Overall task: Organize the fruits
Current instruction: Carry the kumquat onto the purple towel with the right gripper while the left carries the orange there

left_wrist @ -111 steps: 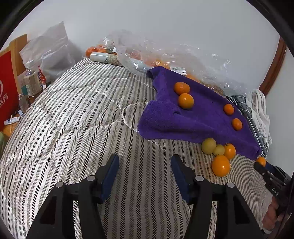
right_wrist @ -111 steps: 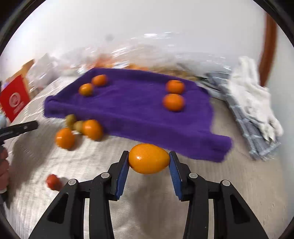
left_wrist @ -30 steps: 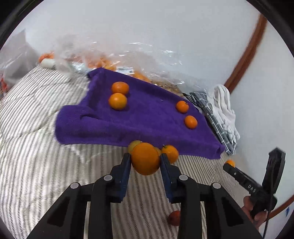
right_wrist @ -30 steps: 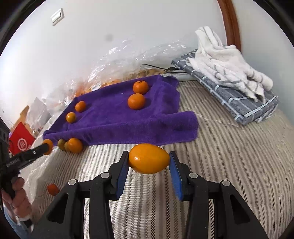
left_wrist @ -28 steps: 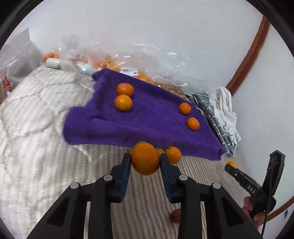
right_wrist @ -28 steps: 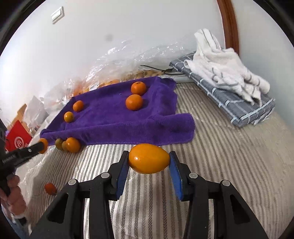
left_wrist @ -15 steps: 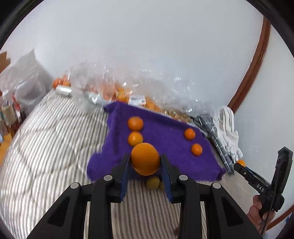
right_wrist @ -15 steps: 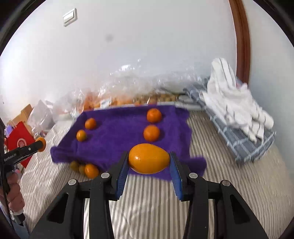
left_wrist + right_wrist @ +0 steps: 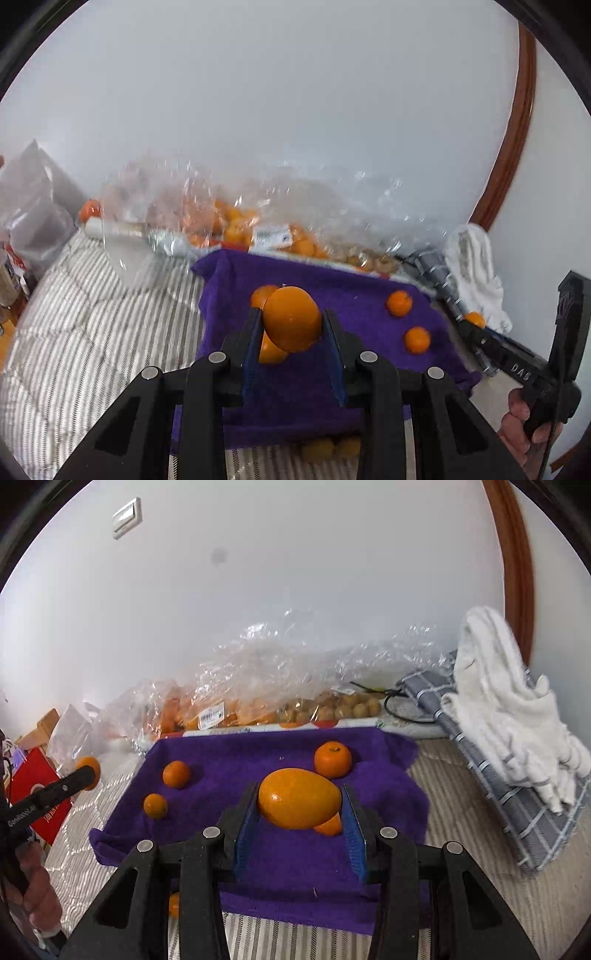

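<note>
My left gripper [image 9: 291,325] is shut on a round orange [image 9: 291,318] and holds it above the purple towel [image 9: 354,295]. My right gripper [image 9: 299,805] is shut on an oval orange fruit [image 9: 298,799], also above the towel [image 9: 240,753]. Small oranges lie on the towel, two on its right side [image 9: 399,302] [image 9: 417,339] and two behind the held orange. In the right wrist view, oranges sit on the towel at left [image 9: 176,774] [image 9: 155,805] and right [image 9: 332,759]. Yellowish fruits [image 9: 328,447] lie in front of the towel.
Clear plastic bags of fruit [image 9: 229,709] lie along the wall behind the towel. A folded grey checked cloth with a white towel [image 9: 509,716] lies at the right. A red box [image 9: 40,794] stands at the left. The bed has a striped cover [image 9: 92,325].
Both grippers have risen and moved forward over the purple towel, each still holding its fruit. The loose fruits in front of the towel now lie below the left gripper.
</note>
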